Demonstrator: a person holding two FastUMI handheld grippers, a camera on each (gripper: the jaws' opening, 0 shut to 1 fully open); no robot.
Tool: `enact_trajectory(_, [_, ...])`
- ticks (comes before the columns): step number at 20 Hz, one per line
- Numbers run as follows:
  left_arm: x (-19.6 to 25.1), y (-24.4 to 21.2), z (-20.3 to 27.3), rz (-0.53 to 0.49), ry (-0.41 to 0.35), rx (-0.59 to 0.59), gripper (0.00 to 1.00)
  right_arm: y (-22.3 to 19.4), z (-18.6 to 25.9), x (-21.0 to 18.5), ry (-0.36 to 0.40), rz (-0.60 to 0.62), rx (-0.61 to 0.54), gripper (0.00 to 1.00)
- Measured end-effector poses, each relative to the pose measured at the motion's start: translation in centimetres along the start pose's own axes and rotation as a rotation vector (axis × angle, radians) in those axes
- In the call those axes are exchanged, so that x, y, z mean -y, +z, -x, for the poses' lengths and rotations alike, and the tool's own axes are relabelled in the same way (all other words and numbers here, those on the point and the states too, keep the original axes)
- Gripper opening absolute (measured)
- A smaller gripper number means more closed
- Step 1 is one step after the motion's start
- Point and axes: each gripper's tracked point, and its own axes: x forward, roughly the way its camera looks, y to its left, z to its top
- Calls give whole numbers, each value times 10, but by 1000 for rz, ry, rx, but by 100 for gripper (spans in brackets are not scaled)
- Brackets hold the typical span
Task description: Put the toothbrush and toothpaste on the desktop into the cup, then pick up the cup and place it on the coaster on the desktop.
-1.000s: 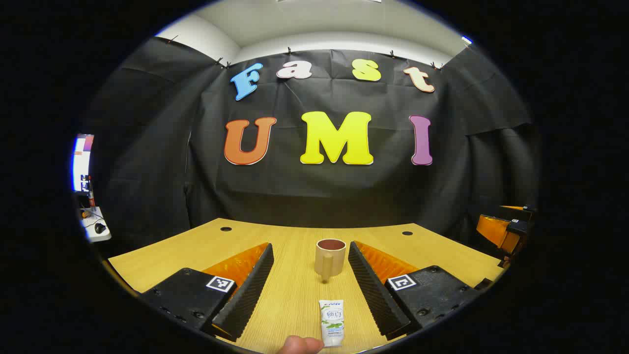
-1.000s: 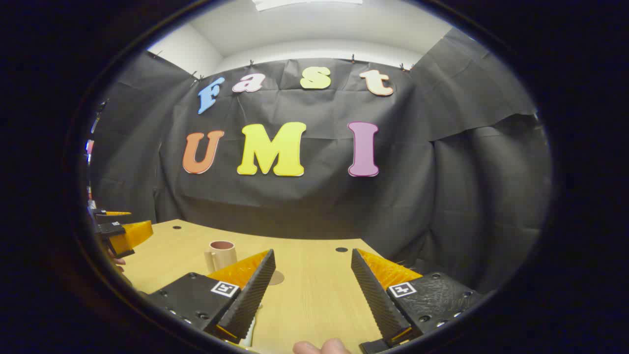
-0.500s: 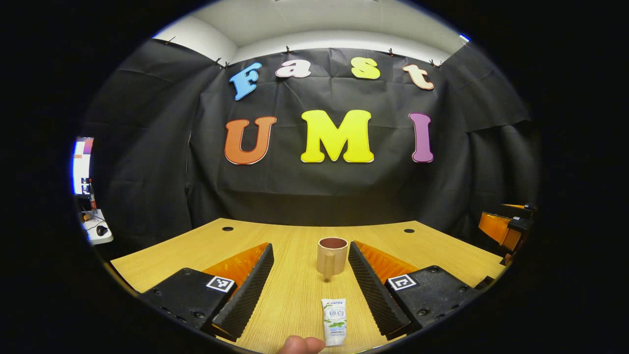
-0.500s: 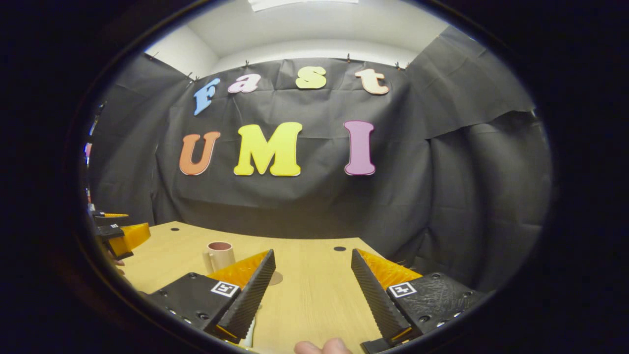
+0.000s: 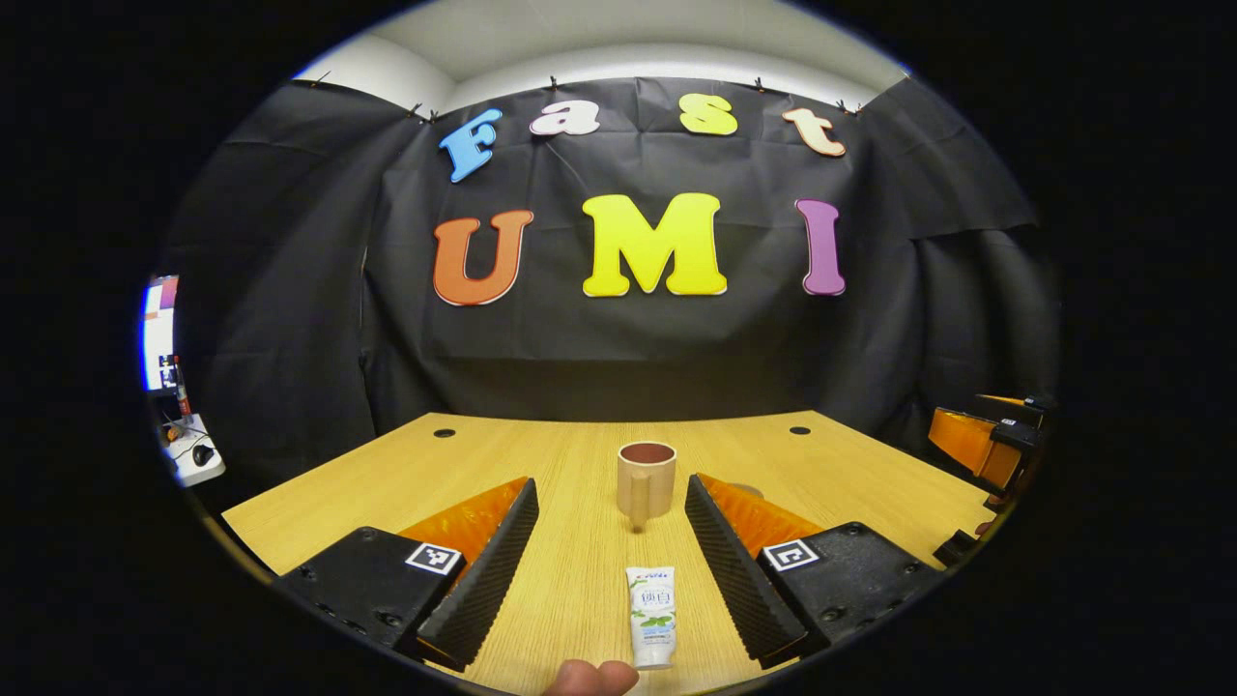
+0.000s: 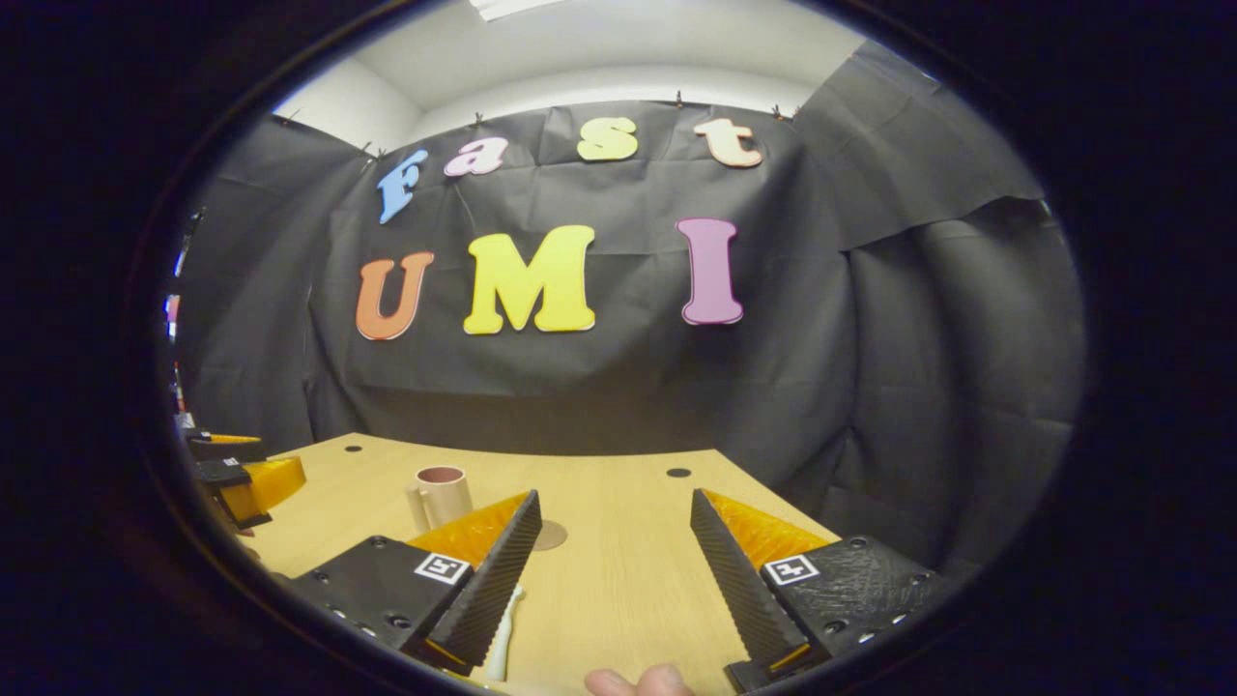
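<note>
In the left gripper view a beige cup (image 5: 646, 480) with a dark red inside stands upright on the wooden desk (image 5: 850, 474), handle toward me. A white toothpaste tube (image 5: 651, 616) lies flat just in front of it, between my fingers. My left gripper (image 5: 611, 507) is open above the desk, holding nothing. In the right gripper view the cup (image 6: 441, 495) stands at the left, and a round brown coaster (image 6: 551, 534) lies right of it. A pale toothbrush (image 6: 503, 633) pokes out beside the left finger. My right gripper (image 6: 615, 517) is open and empty.
The other gripper (image 5: 978, 443) hovers at the desk's right edge in the left gripper view; in the right gripper view the other gripper (image 6: 242, 474) sits at the far left. Two cable holes (image 5: 445, 433) mark the desk's back. A fingertip (image 5: 589, 679) shows at the bottom.
Both views have tipped slightly downward, so the desk and cup sit higher in frame. More of the toothbrush now shows by the right gripper's left finger. Both grippers stay open.
</note>
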Motion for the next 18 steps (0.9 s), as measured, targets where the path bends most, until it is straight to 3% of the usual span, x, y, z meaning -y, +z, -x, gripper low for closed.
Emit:
enact_trajectory(8, [25,-90,7,65,-100,-314,98,-35,-4,4,-12,-5,-89,96])
enact_trajectory(12, [36,-108,-5,85,-127,-412,99,-47,-4,0,0,5,-124,94])
enact_trajectory(18, [34,-142,-15,63,-111,-538,99,-67,-8,-15,36,57,-176,94])
